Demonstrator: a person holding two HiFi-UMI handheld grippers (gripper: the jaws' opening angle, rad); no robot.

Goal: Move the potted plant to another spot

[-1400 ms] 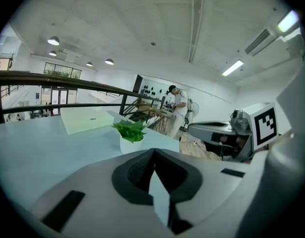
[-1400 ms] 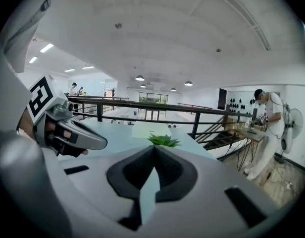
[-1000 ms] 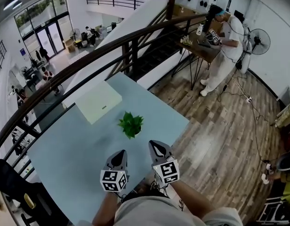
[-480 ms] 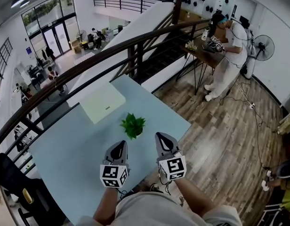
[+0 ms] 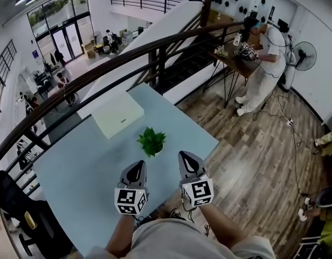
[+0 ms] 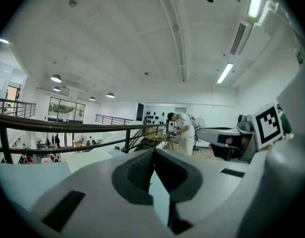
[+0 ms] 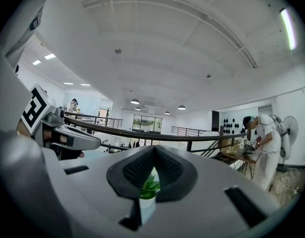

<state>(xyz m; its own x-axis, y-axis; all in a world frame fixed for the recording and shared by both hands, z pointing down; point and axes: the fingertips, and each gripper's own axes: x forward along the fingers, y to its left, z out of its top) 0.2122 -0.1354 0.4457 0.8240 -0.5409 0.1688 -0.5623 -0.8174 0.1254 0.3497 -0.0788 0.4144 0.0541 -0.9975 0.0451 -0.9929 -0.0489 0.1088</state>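
Bare tabletop (image 5: 85,171) lies open between the left gripper (image 5: 136,169), the right gripper (image 5: 186,159) and the potted plant (image 5: 151,142), with room on both its sides. A white box (image 5: 117,114) stands behind it to the left, apart; the dark railing (image 5: 158,63) fences the tabletop's far edges.

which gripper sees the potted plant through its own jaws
The right gripper: the potted plant shows through the gap below its closed tips. The left gripper shows only bare table there.
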